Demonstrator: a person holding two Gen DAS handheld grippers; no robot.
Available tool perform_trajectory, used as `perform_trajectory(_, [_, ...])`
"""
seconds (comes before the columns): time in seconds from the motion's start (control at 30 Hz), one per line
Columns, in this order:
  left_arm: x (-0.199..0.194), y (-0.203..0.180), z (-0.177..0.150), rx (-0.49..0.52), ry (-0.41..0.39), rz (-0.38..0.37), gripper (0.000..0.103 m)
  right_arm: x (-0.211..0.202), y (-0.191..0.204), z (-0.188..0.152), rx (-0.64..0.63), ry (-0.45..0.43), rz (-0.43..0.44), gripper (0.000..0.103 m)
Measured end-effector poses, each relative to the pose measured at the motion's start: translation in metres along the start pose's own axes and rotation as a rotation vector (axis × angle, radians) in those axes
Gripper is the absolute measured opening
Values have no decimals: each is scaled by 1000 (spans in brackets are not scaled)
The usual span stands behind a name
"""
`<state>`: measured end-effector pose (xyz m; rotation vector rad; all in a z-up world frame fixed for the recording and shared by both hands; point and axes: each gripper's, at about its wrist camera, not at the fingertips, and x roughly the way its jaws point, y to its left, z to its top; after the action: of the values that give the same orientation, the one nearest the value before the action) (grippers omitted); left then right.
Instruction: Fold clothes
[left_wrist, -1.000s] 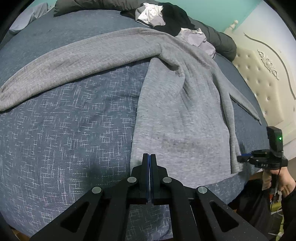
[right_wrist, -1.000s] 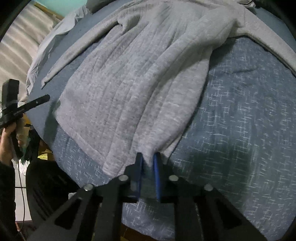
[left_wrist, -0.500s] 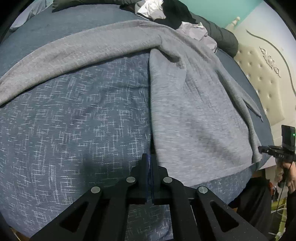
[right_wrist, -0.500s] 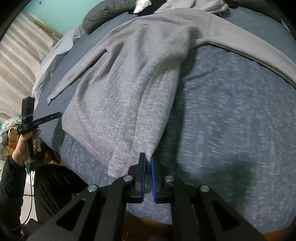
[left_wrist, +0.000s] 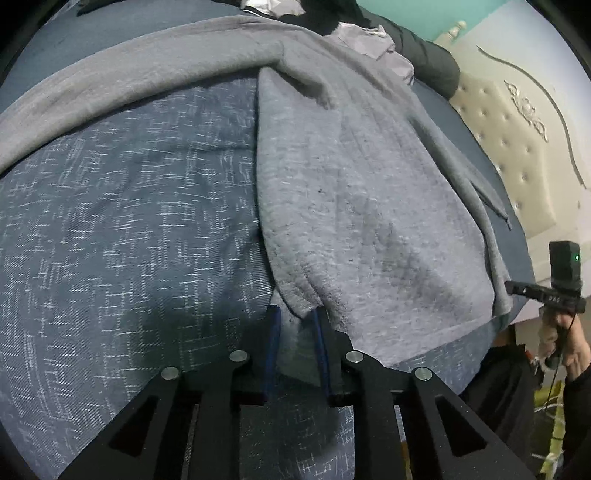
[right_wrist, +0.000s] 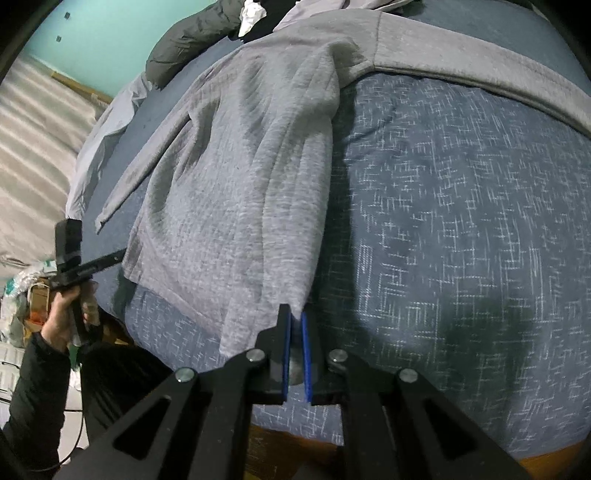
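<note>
The grey sweater (left_wrist: 369, 206) lies on the bed, its body folded lengthwise into a long strip that runs from the near edge of the bed up toward the far side. One sleeve (left_wrist: 122, 81) stretches out flat across the bedspread away from the fold; the other sleeve (left_wrist: 476, 184) trails down the strip's outer side, toward the headboard. The hem (left_wrist: 417, 332) sits just short of the bed's near edge, with a thin band of bedspread left below it.

The left gripper (left_wrist: 295, 317) is at the hem's folded corner. Its jaws stand a little apart and are opening; the cloth corner hangs between the blue pads without being pressed. The right gripper (right_wrist: 294, 321) has its jaws nearly together, pinching the same folded corner of the sweater (right_wrist: 236, 192) between the pads.

On the open side of the fold, the blue flecked bedspread (right_wrist: 461, 229) is bare from the fold line to the stretched sleeve, a wide stretch of free surface. On the other side the strip lies close to the bed's edge.

At the far end of the bed sits a heap of other clothes (left_wrist: 380, 40), dark and pale. Behind are a teal wall (right_wrist: 110, 33) and a cream tufted headboard (left_wrist: 517, 140).
</note>
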<state>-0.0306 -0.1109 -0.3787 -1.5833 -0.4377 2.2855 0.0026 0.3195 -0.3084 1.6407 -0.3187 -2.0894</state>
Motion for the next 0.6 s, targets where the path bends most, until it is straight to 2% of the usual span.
perform_trajectory(0.03, [0, -3, 0, 12, 0, -3, 0, -1, 0, 0, 0, -2, 2, 5])
perform_trajectory(0.2, [-22, -17, 2, 81, -33, -6, 0, -11, -3, 4, 5, -23, 20, 5])
perform_trajectory(0.3, [-52, -23, 2, 113, -68, -19, 0, -20, -6, 6, 12, -43, 29, 5])
perform_trajectory(0.4, [-78, -24, 2, 127, -101, -1, 0, -26, -10, 6, 22, -56, 35, 5])
perform_trajectory(0.47, [-82, -20, 2, 106, -99, 33, 0, -29, -12, 6, 29, -65, 39, 5])
perform_trajectory(0.6, [-62, -11, 0, 51, -68, 41, 1, -22, -13, 3, 30, -55, 34, 5])
